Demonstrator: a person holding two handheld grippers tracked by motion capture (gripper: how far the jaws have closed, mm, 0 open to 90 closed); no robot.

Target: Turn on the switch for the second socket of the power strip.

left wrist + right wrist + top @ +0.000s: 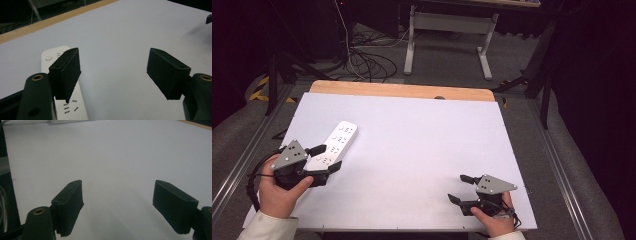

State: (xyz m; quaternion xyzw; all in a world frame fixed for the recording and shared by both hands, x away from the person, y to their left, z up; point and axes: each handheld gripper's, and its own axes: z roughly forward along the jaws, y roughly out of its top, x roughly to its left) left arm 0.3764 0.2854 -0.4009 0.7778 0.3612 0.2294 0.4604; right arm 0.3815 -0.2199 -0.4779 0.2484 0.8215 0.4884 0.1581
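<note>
A white power strip (335, 143) lies on the counter (422, 150), long axis running diagonally away, its near end between the left gripper's (325, 159) spread, empty fingers (66, 72); the right gripper (460, 188), also spread, sits well apart.

You see a smooth white plastic power strip (335, 143) on a matt white sheet (422, 150), a bare wood table edge (402, 90), and matt black pads (67, 72).

White power strip (334, 144) with grey socket marks, black jaws, white table (422, 145), wooden edge.
</note>
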